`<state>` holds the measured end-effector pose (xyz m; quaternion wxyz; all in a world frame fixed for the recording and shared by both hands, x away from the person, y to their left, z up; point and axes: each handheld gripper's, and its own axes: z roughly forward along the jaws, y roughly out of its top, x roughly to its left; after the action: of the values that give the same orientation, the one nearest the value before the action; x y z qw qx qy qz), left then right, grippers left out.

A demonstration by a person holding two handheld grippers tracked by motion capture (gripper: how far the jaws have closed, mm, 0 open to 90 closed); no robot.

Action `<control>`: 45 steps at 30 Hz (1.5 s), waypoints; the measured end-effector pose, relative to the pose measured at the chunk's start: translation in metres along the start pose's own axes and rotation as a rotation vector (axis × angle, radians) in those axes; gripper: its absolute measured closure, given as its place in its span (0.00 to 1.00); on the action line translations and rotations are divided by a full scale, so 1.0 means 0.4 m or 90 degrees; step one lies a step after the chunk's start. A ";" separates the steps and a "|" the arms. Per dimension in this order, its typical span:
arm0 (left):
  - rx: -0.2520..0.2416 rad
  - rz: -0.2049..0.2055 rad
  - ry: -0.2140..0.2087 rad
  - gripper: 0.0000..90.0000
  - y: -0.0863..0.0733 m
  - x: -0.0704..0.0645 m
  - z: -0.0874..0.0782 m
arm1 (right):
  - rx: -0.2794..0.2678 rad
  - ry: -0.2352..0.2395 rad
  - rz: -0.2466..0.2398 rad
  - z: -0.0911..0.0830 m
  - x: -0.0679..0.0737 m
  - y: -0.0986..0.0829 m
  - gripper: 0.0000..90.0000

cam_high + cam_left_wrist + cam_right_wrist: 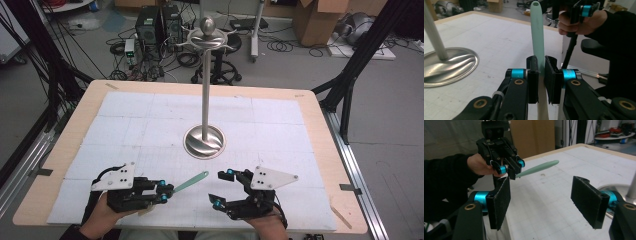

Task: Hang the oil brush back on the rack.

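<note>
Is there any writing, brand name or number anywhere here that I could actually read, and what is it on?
None can be read.
The left tool, shut on the mint green utensil, carries no lettering.
The open right tool carries none either.
The metal stand is plain.
The white gridded mat has lines but no numbers.
The cardboard boxes behind the table are too small and blurred to tell.

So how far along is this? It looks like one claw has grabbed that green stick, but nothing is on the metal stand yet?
Picked up already: the left gripper is shut on the mint-green utensil, whose handle end with a hole points away from the jaws. In hand: it is held above the white mat, near the right gripper, which is open and holds nothing. Left, probably: hanging it on the metal stand, whose top hooks look bare.
</note>
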<state>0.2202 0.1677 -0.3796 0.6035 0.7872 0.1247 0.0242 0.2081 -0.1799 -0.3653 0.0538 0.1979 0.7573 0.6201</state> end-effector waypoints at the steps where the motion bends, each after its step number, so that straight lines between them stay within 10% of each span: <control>1: -0.003 0.002 -0.006 0.90 0.001 -0.002 0.001 | -0.001 0.006 -0.001 0.003 0.000 0.001 0.35; 20: -0.044 0.012 -0.082 0.90 -0.003 -0.023 0.021 | -0.027 0.121 -0.027 0.034 0.017 0.019 0.62; 28: -0.039 0.021 -0.095 0.90 -0.005 -0.028 0.028 | -0.045 0.139 -0.038 0.027 0.020 0.018 0.80; 45: -0.033 0.032 -0.095 0.90 -0.009 -0.032 0.036 | -0.026 0.151 -0.024 0.030 0.032 0.034 0.85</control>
<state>0.2100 0.1523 -0.3856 0.6308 0.7736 0.0586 -0.0164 0.2035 -0.1621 -0.3530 -0.0207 0.1079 0.7488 0.6536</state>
